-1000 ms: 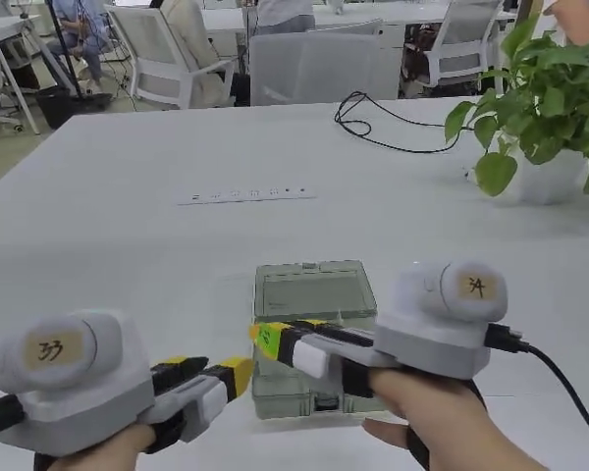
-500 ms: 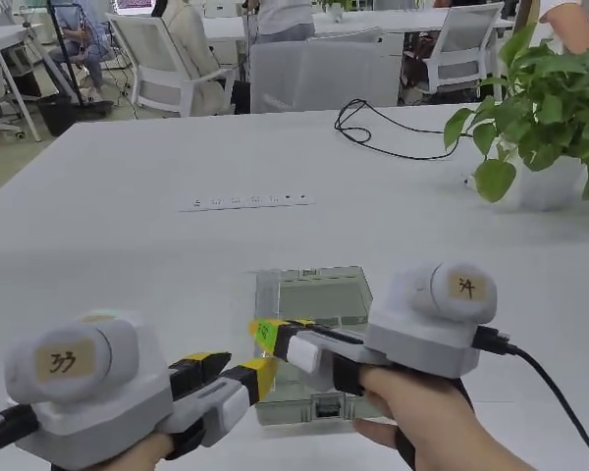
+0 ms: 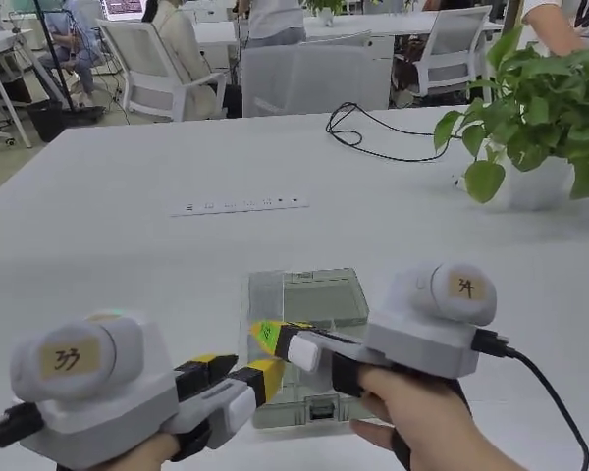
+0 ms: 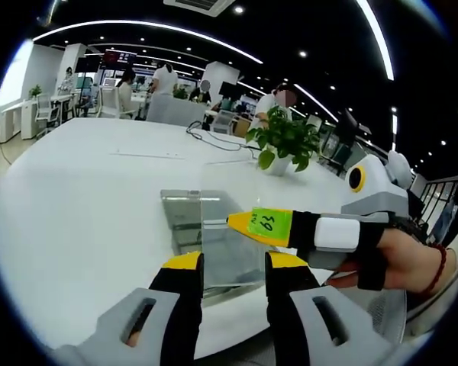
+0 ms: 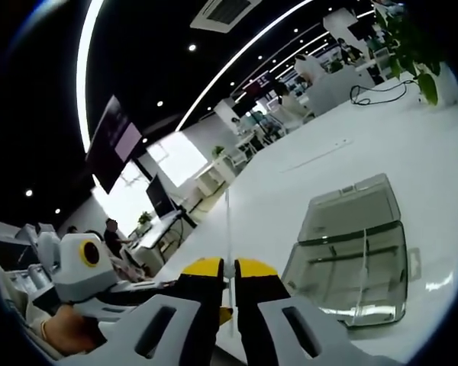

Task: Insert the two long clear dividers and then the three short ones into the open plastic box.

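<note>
The clear plastic box (image 3: 319, 299) lies with its lid open on the white table, also seen in the left gripper view (image 4: 185, 221) and the right gripper view (image 5: 351, 259). My right gripper (image 5: 230, 267) is shut on a thin clear divider (image 5: 228, 229), held upright and edge-on. In the head view the right gripper (image 3: 272, 334) hovers over the box's near left corner. The divider (image 4: 229, 229) stands as a clear sheet just ahead of my left gripper (image 4: 235, 263), whose jaws stand open either side of its lower edge. The left gripper (image 3: 238, 373) sits low, left of the box.
A potted plant (image 3: 540, 118) stands at the right. A black cable (image 3: 373, 128) loops at the far edge. A white strip (image 3: 238, 205) lies mid-table beyond the box. Office chairs (image 3: 157, 59) and people fill the background.
My left gripper has edged to the right, closer to the box and the right gripper's tips. The right gripper still holds the divider in about the same spot.
</note>
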